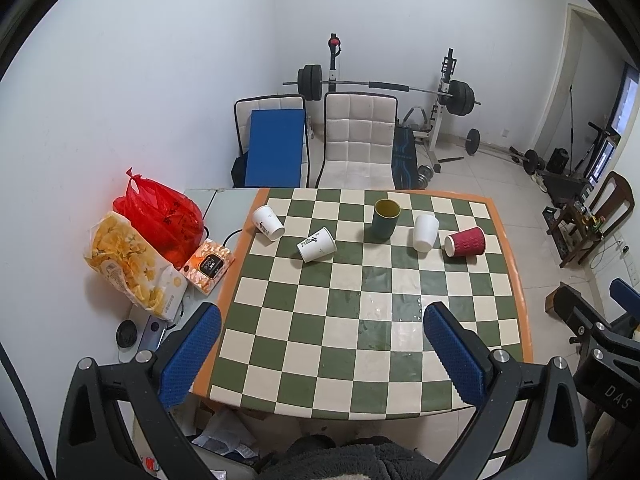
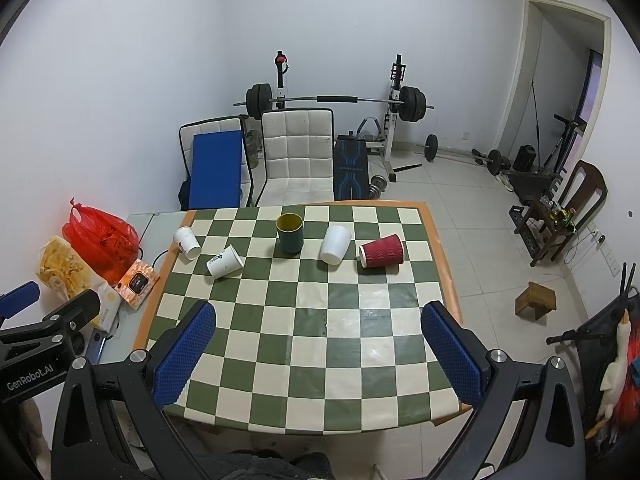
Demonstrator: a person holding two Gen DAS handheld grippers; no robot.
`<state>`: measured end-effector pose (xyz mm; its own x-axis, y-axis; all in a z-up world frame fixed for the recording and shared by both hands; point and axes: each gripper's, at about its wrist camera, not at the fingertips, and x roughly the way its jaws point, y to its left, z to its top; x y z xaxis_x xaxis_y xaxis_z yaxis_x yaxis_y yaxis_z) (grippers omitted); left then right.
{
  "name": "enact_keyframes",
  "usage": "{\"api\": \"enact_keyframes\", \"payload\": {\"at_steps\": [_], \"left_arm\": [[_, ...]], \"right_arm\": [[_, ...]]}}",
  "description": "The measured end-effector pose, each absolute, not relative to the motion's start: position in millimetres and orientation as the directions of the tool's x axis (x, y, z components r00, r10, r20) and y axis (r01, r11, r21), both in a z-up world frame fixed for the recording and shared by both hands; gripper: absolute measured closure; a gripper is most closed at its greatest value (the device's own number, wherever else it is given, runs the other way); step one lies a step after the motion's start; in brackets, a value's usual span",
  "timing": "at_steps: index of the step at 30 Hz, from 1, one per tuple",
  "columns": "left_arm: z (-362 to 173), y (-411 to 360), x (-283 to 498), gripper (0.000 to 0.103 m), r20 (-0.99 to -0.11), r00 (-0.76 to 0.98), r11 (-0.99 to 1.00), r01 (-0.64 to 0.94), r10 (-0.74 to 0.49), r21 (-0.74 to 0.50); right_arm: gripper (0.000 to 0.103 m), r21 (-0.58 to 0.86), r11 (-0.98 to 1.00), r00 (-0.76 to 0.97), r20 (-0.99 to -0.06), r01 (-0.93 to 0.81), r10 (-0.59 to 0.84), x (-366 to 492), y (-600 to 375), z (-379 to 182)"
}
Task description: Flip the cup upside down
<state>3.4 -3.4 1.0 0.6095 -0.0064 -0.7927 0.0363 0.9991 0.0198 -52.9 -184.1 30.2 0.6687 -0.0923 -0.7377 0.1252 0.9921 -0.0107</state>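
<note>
Several cups sit in a row at the far side of the checkered table [image 1: 360, 340] [image 2: 320, 360]. A dark green cup [image 1: 386, 220] [image 2: 289, 234] stands upright, mouth up. A plain white cup [image 1: 425, 233] [image 2: 335, 245] stands upside down. A red ribbed cup [image 1: 466, 242] [image 2: 382, 257] lies on its side. Two printed white paper cups [image 1: 268, 222] [image 1: 317, 245] [image 2: 187, 243] [image 2: 225, 262] lie on their sides at the left. My left gripper [image 1: 322, 320] and right gripper [image 2: 319, 318] are open and empty, above the table's near part.
A side surface left of the table holds a red plastic bag [image 1: 160, 216] [image 2: 102, 236], a bag of chips [image 1: 128, 264] [image 2: 64, 266] and an orange box [image 1: 208, 266] [image 2: 138, 282]. Two chairs [image 1: 356, 140] [image 2: 298, 156] and a barbell rack stand behind the table.
</note>
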Motion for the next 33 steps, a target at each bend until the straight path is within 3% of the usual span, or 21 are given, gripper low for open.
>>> {"api": "enact_keyframes", "payload": {"at_steps": [19,33], "left_arm": [[-11.5,-19.3,25.1,0.0,-0.797,0.604,0.999,-0.002,0.029,0.034],[-103.6,-57.8,126.5,0.0,-0.841,0.532,0.994,-0.02,0.102,0.108]], "right_arm": [[0.0,0.011,0.99,0.65,-0.755,0.141,-0.084,-34.0,-185.5,22.8],[0.0,-0.018,0.981,0.53,-0.839,0.195,-0.121,80.2,-262.0,-94.5]]}}
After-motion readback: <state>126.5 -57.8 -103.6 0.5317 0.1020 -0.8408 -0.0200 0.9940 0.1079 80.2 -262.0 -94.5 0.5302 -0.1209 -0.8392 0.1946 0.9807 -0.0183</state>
